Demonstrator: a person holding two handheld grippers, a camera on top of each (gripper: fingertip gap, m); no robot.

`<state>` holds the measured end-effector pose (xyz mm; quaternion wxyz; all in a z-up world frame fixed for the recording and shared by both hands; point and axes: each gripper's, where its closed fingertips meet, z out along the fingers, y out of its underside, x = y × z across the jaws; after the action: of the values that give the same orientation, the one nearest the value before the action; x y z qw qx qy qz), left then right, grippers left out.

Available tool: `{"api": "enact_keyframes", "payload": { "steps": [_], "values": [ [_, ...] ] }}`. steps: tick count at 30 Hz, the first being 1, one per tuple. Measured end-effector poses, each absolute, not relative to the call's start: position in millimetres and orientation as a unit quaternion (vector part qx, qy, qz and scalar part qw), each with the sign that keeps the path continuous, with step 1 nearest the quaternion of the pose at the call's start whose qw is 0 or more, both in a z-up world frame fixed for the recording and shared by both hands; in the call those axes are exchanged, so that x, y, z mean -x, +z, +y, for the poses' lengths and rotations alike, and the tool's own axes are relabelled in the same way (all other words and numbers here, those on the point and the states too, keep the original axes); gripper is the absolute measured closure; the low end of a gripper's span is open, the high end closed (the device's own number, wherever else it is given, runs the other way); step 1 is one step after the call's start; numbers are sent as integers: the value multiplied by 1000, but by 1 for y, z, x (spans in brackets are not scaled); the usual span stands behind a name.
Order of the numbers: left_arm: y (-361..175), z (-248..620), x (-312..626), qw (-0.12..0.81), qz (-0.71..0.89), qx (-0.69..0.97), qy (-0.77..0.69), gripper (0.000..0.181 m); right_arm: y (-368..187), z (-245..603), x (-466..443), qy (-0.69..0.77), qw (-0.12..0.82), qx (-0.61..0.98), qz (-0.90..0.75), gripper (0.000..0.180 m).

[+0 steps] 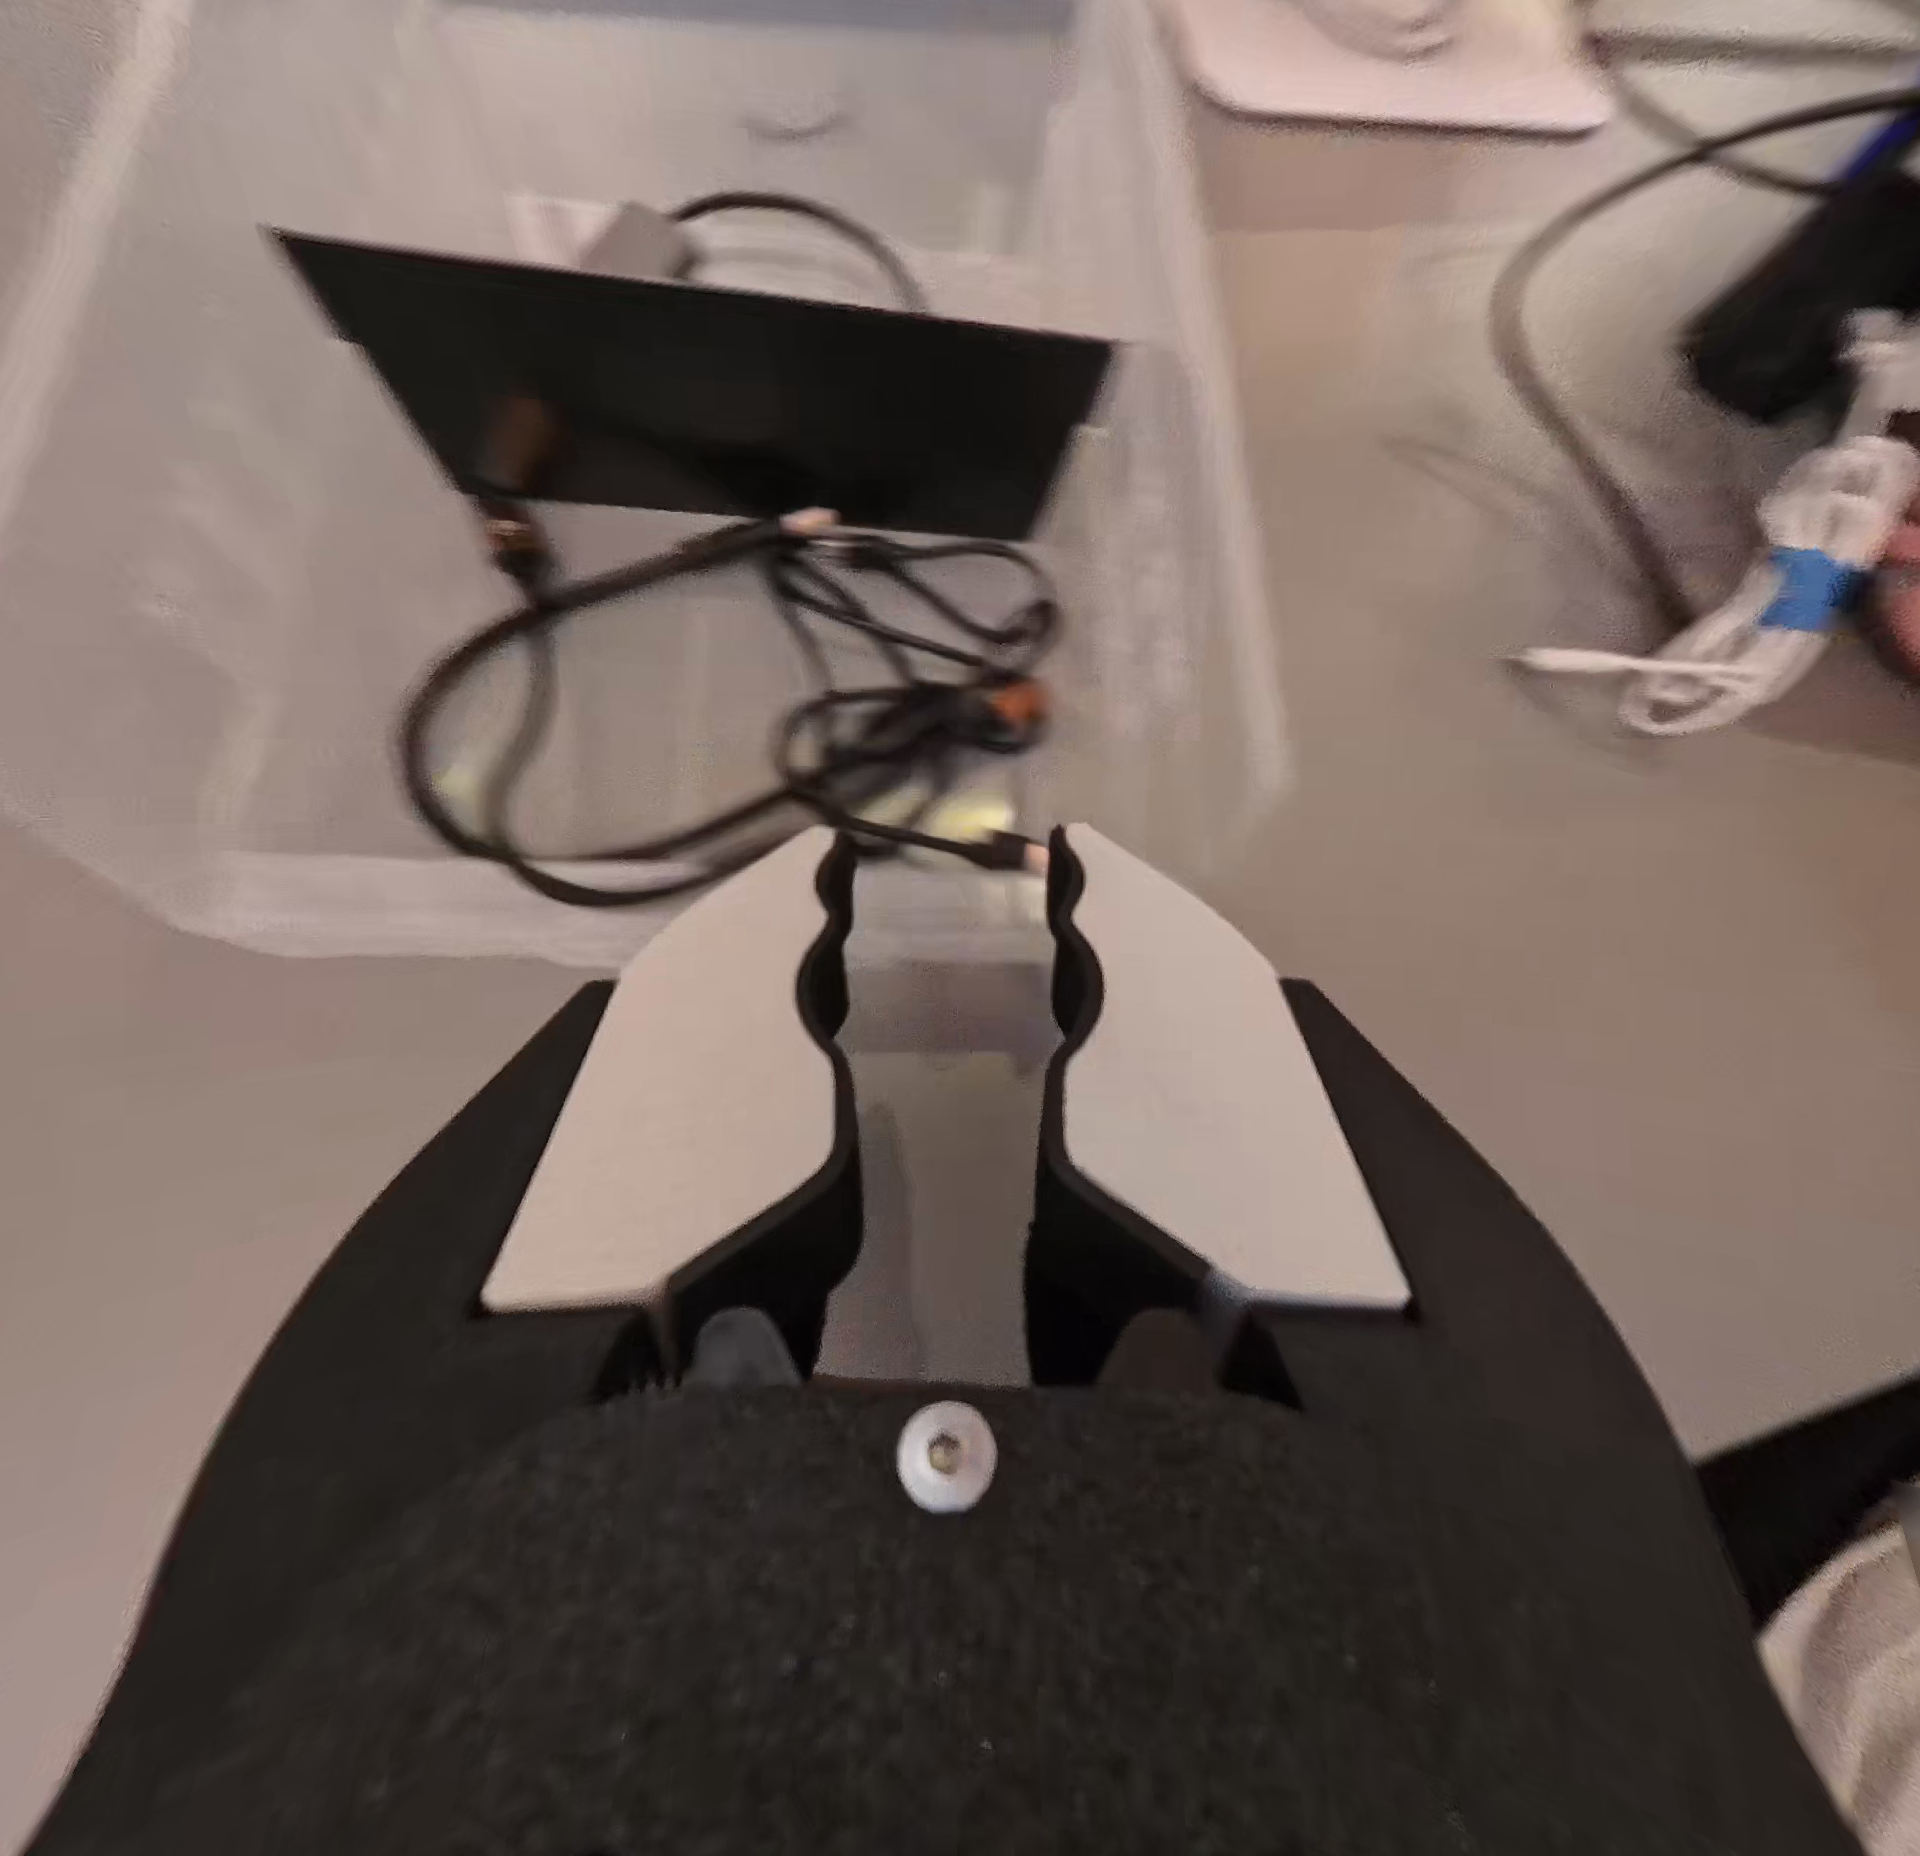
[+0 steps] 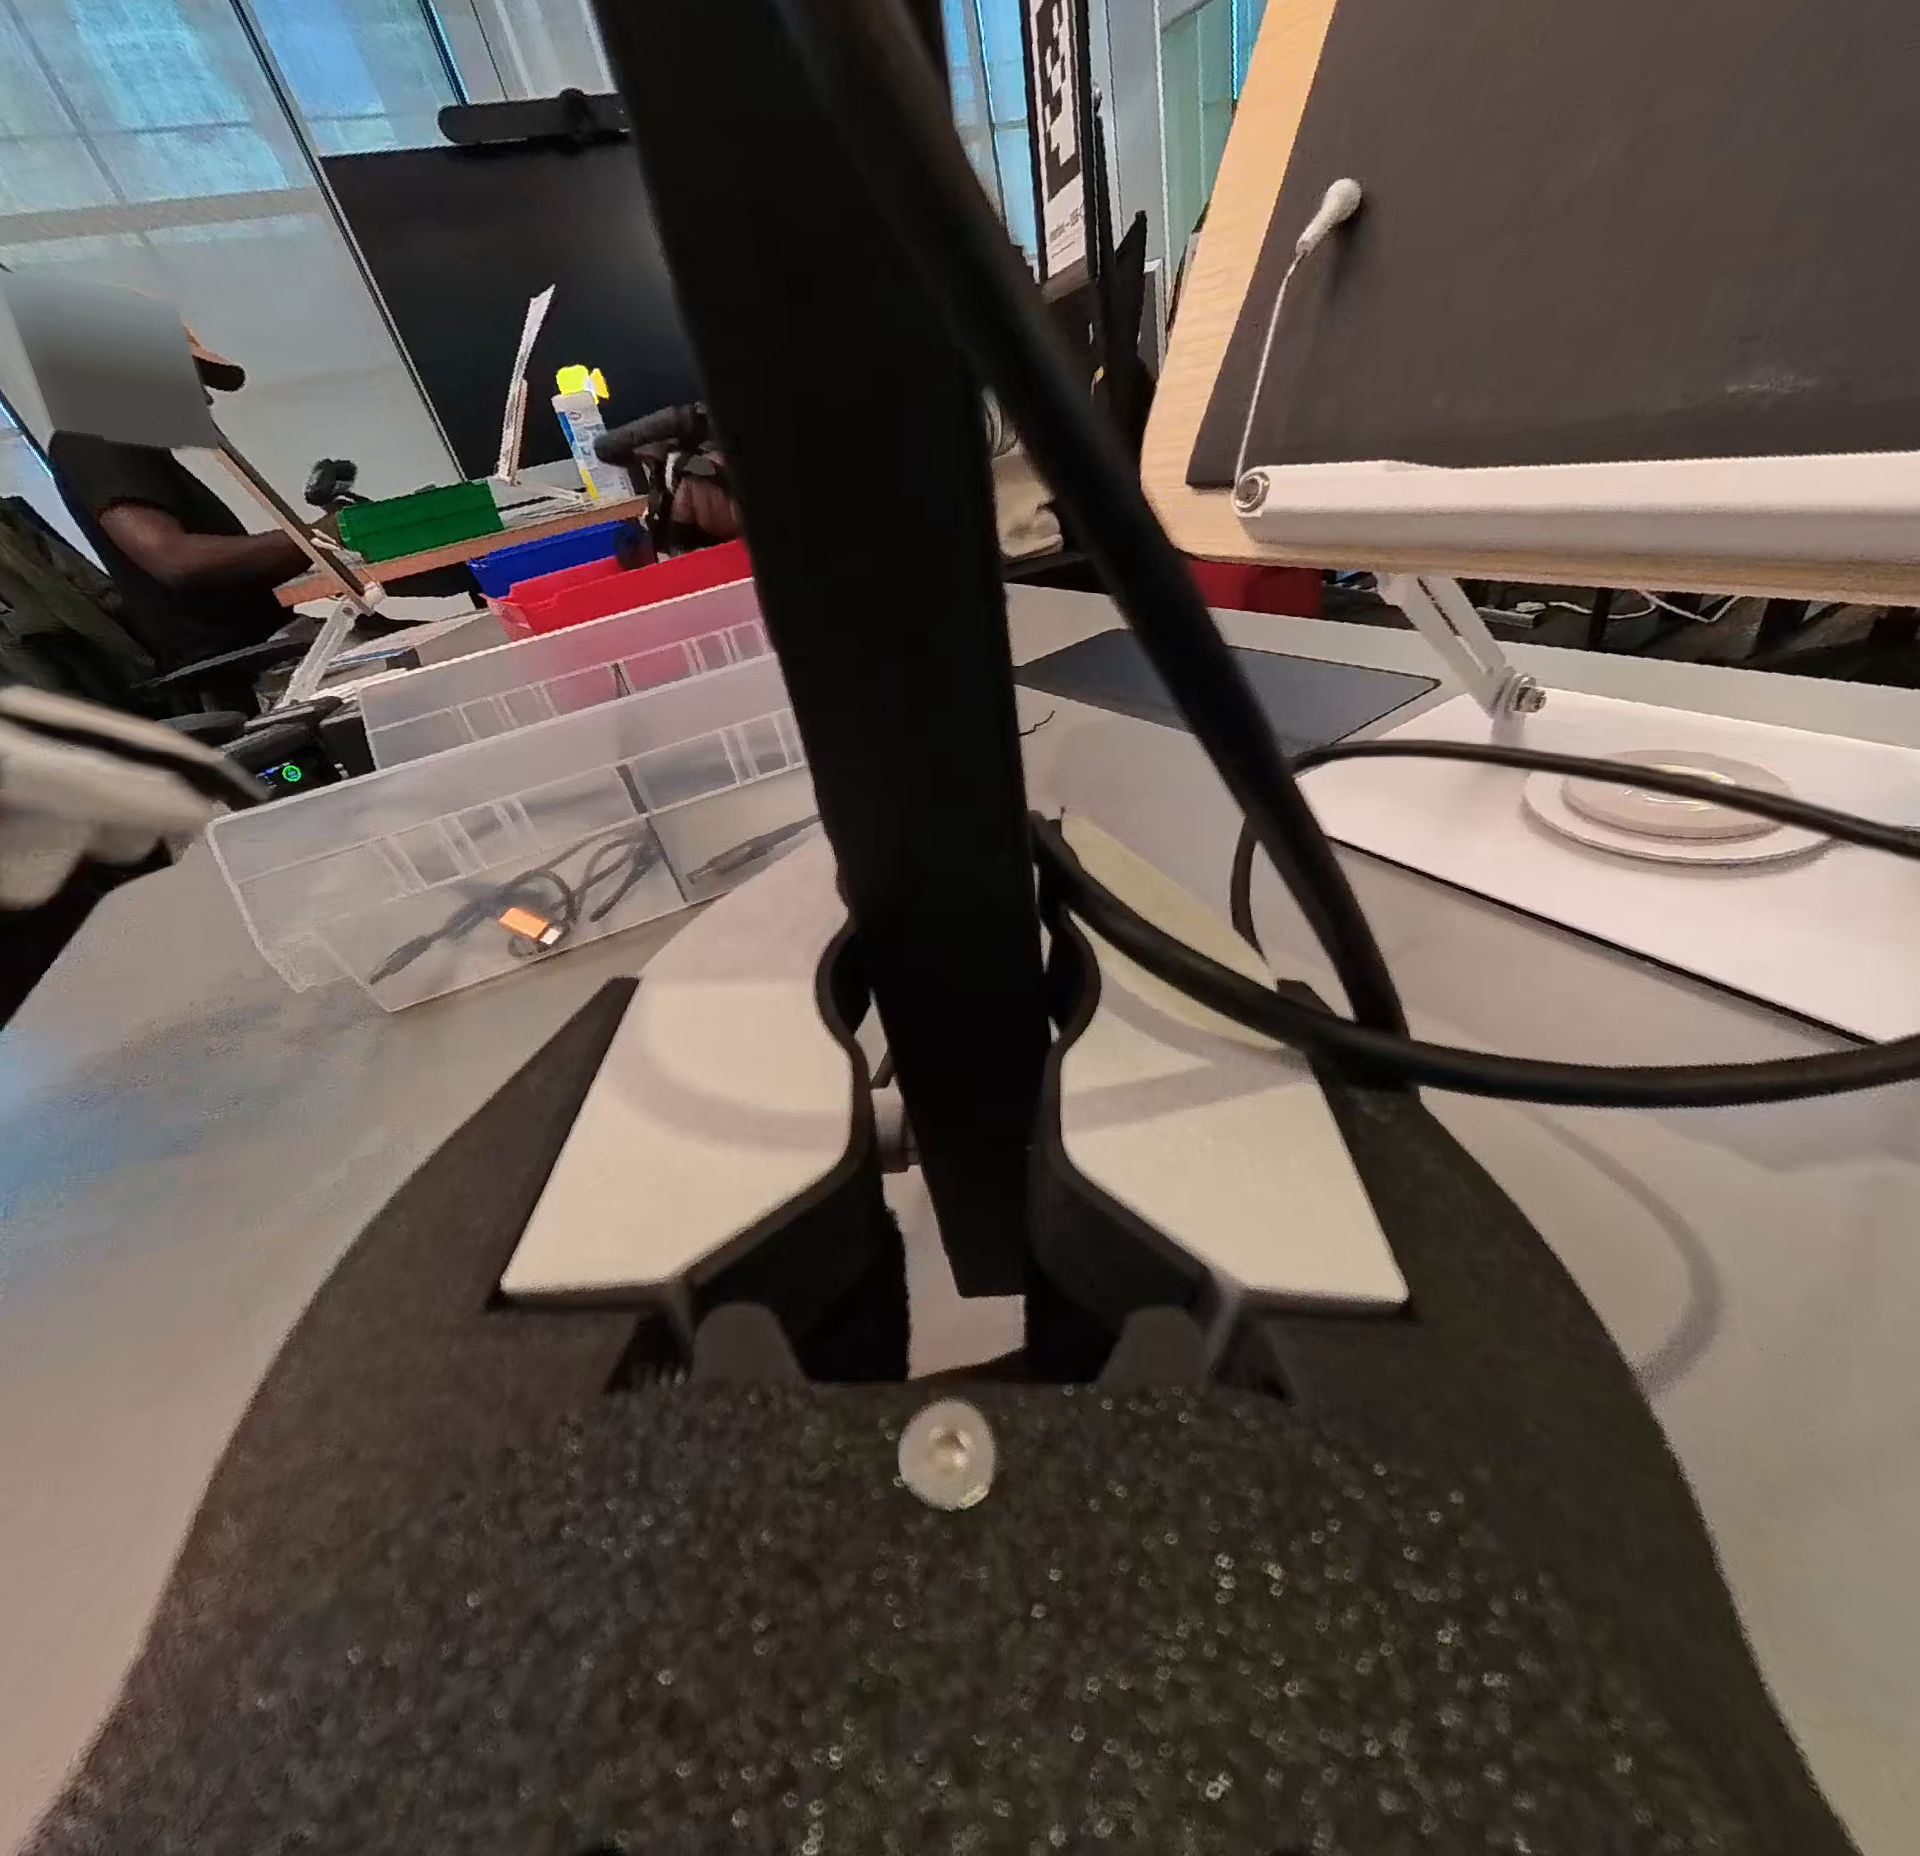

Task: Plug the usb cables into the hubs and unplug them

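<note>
The right tongs (image 2: pixel 951 985) are clamped on a long black hub (image 2: pixel 914 767), held upright with its long axis rising out of the jaws; black cords trail off it toward the counter's (image 2: pixel 260 1131) right side. The left tongs (image 1: pixel 948 850) hover with a clear gap between the jaws, holding nothing, above the near wall of a clear plastic bin (image 1: pixel 312 902) at the counter's left edge. The usb cables (image 1: pixel 727 684) lie tangled in that bin, and one plug tip (image 1: pixel 1013 850) lies just ahead of the left tongs, pointing sideways across their gap. The left hand is plainly nearer, so it will likely take that plug.
</note>
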<state>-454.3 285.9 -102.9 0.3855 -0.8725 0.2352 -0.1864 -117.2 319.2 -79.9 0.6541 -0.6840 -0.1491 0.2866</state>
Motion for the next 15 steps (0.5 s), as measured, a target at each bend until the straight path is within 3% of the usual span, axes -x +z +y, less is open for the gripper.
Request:
{"api": "enact_keyframes", "payload": {
  "steps": [2, 5, 15],
  "values": [
    [-100, 323, 469, 357, 246, 886, -161, 138, -80, 319, 118, 287, 653, 684, -152, 150],
    [-107, 361, 462, 312, 305, 889, -137, 142, -80, 319, 118, 287, 652, 685, -152, 150],
    [-180, 420, 441, 186, 518, 835, -16, 143, -81, 318, 120, 296, 648, 684, -156, 150]
  ]
}}
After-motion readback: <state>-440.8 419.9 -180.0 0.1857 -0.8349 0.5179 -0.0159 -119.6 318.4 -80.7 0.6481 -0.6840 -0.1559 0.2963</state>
